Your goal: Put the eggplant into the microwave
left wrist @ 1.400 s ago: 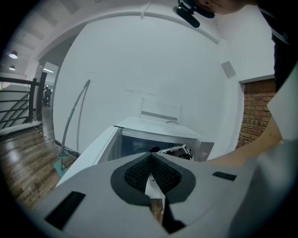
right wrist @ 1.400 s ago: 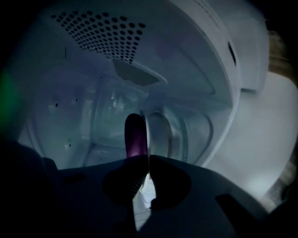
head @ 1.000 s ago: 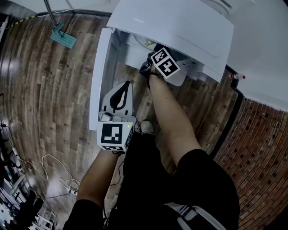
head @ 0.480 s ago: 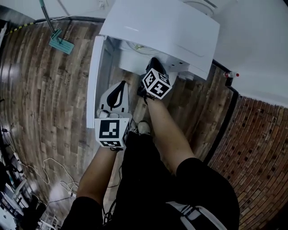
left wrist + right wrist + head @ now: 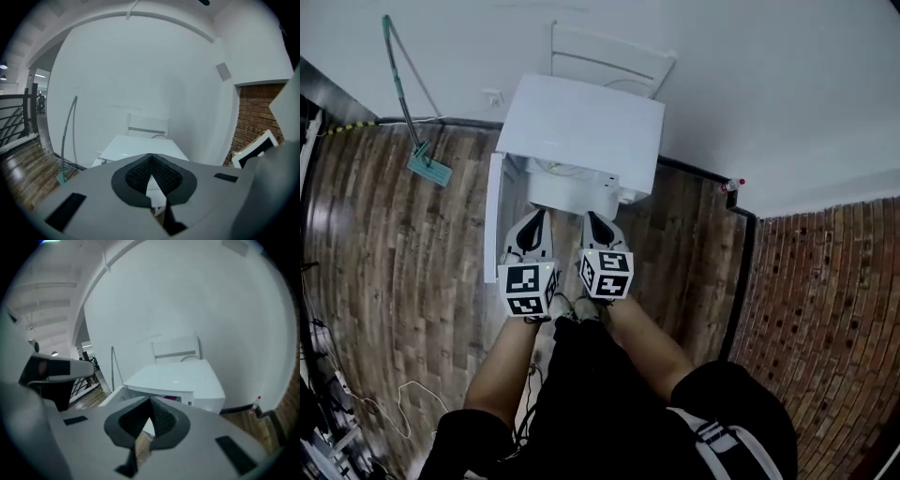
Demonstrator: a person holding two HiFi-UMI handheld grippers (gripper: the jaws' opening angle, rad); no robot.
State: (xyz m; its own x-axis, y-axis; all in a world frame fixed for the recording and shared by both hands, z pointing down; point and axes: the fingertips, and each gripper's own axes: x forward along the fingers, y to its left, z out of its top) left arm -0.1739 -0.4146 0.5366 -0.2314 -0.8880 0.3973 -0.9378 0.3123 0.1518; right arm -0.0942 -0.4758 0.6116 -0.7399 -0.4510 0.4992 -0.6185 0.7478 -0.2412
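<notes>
The microwave (image 5: 581,131) stands on the wooden floor (image 5: 394,234), at twelve o'clock from both grippers in the head view. Its door (image 5: 493,211) is swung open at about ten o'clock. The left gripper (image 5: 532,228) and the right gripper (image 5: 595,228) are held side by side, well clear of the opening. In each gripper view the pads are seen pressed together at the tips, with nothing caught between them. This holds for the left gripper (image 5: 150,161) and for the right gripper (image 5: 150,406).

A small purple patch, taken to be the eggplant (image 5: 171,398), is glimpsed inside the cavity in the right gripper view. How it lies there cannot be made out. The placing is therefore judged to be done, or nearly so.

If the door is to be shut, the left gripper is better placed, being nearer the door. The jaws are best kept closed and laid flat against the door's outer face near its free edge. The door should then be swept round in one slow arc towards twelve o'clock. First it should be checked that the eggplant lies fully behind the sill, or the door may be stopped by it. The light cabinet may slide if it is pushed hard.
</notes>
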